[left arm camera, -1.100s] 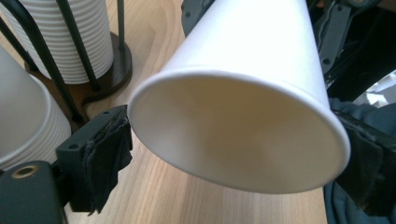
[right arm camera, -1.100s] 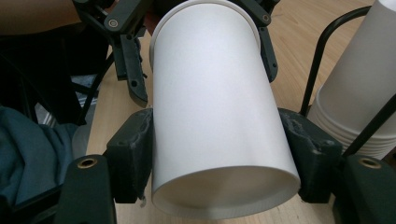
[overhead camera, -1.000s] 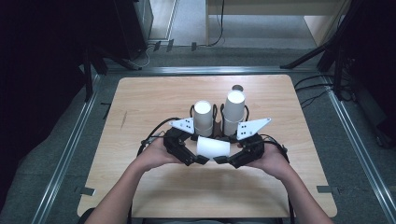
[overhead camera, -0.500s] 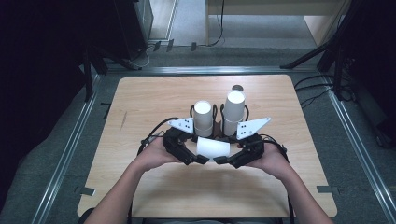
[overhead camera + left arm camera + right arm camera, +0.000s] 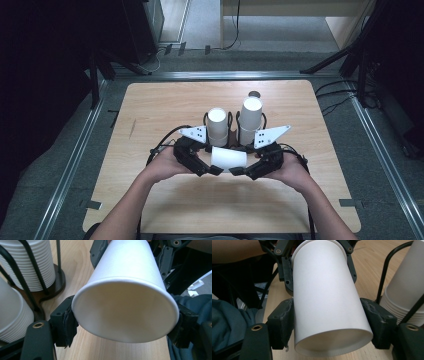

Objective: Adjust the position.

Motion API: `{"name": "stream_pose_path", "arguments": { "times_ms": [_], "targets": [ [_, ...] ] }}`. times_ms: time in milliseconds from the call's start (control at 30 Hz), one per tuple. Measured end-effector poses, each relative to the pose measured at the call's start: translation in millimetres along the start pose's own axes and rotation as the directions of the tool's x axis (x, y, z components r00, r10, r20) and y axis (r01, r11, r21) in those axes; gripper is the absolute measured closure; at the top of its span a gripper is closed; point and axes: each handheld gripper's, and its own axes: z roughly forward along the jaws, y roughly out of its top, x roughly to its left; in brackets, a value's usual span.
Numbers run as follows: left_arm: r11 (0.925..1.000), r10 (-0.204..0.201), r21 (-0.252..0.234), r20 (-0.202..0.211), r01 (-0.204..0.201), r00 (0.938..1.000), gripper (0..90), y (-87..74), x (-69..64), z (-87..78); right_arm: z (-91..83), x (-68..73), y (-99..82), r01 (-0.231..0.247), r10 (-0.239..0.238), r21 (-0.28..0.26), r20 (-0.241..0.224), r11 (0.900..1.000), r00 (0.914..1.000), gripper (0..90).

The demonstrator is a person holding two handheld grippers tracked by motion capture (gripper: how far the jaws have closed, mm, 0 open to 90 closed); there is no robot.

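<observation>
The wooden table carries two wire racks, each holding an upturned stack of white cups; in front of them a single paper cup lies sideways, empty, held between both tools; left gripper clamps one end; right gripper, jaws just widening, brackets the other; seemingly a handover, so next one side must let go cleanly.
</observation>
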Motion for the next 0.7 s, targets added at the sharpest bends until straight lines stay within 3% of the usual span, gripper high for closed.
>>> {"name": "stream_pose_path", "arguments": {
  "times_ms": [133,433,567,700],
  "targets": [
    [0.9998,0.008,0.020,-0.021,-0.007,0.9998,23.3,0.8,0.3,-3.1,-0.5,-1.4,0.9,-0.020,0.020,0.009,-0.003,0.9998,0.9998,27.9],
    [0.9986,0.017,0.051,-0.068,-0.013,0.9976,23.2,6.5,1.5,-15.4,3.6,-1.2,-1.4,-0.017,0.014,0.059,0.042,0.9981,0.9990,21.5],
    [0.9940,0.035,0.106,-0.079,-0.026,0.9963,23.2,11.0,1.7,-15.7,5.7,-2.1,-2.7,-0.017,0.013,0.076,0.060,0.9970,0.9981,21.4],
    [0.9830,0.073,0.176,-0.101,-0.054,0.9922,23.1,15.8,-0.4,-12.9,8.5,-1.4,-3.7,-0.014,0.009,0.094,0.059,0.9955,0.9982,21.4]
  ]
}}
